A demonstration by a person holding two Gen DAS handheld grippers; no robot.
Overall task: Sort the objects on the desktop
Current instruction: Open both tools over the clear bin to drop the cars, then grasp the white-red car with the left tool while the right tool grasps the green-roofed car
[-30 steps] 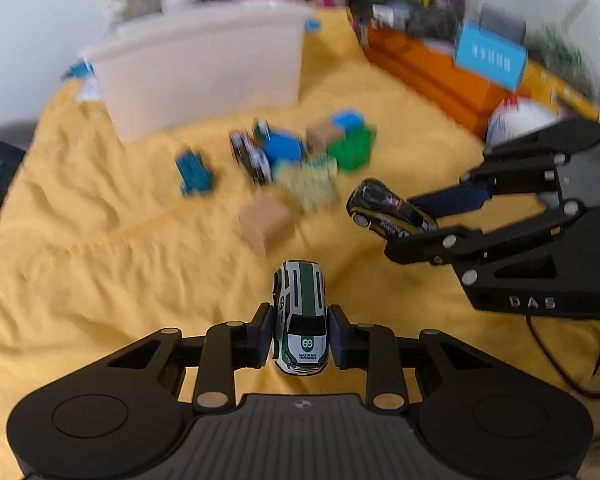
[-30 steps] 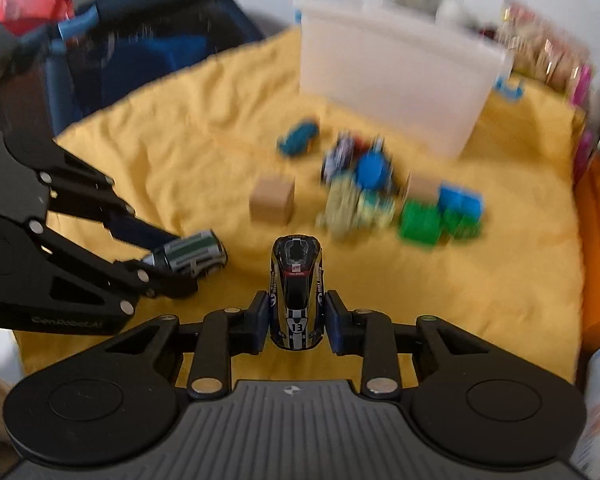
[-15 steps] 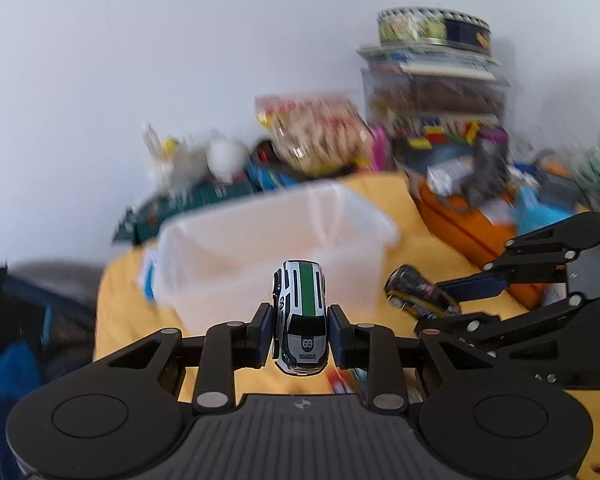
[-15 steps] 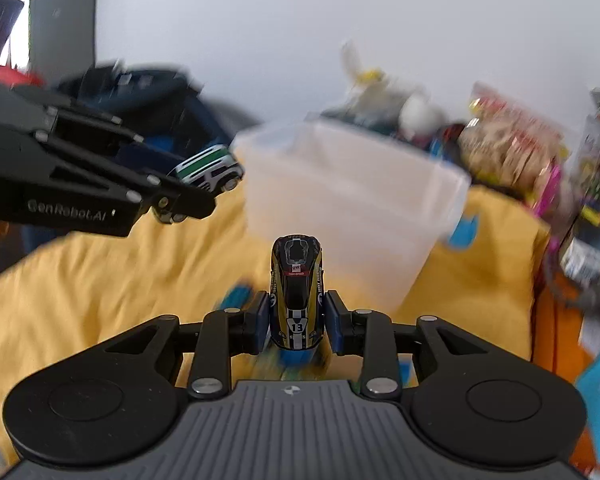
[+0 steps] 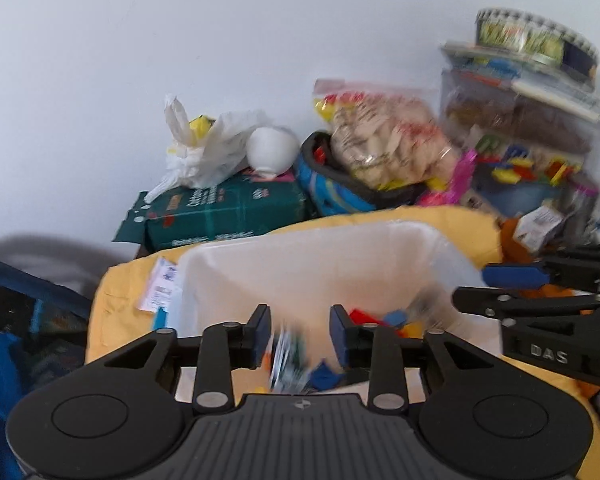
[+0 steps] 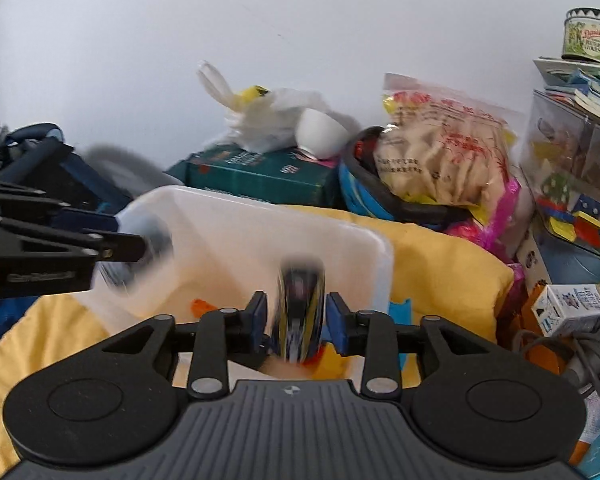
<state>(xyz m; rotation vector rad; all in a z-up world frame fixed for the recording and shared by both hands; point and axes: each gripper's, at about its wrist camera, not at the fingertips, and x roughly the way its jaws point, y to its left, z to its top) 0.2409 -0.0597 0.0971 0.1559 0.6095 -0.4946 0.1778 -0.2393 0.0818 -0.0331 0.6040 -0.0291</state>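
Observation:
Both grippers hover over the clear plastic bin (image 5: 300, 236) (image 6: 268, 210) on the yellow cloth (image 6: 440, 252). My left gripper (image 5: 299, 334) is opening its jaws. The white-and-green toy car (image 5: 286, 356) is a blur below and between the pads, touching neither. My right gripper (image 6: 297, 320) is opening too. The black-and-yellow toy car (image 6: 299, 312) is smeared downward between its blue pads, loose from them. In the right wrist view the left gripper (image 6: 130, 234) reaches in from the left, with a grey blur under it. The right gripper (image 5: 470, 286) shows at the right of the left wrist view.
Coloured toy pieces (image 5: 380, 318) lie in the bin. Behind it are a green box (image 5: 228, 212), a white plastic bag (image 5: 204, 148), a white bowl (image 5: 272, 150) and a snack bag (image 5: 388, 140). A stacked shelf with a tin (image 5: 536, 40) stands right, a blue bag (image 6: 48, 160) left.
Both grippers rose from the toy pile and moved over the bin. Their jaws have parted and both cars have slipped free, blurred as they drop.

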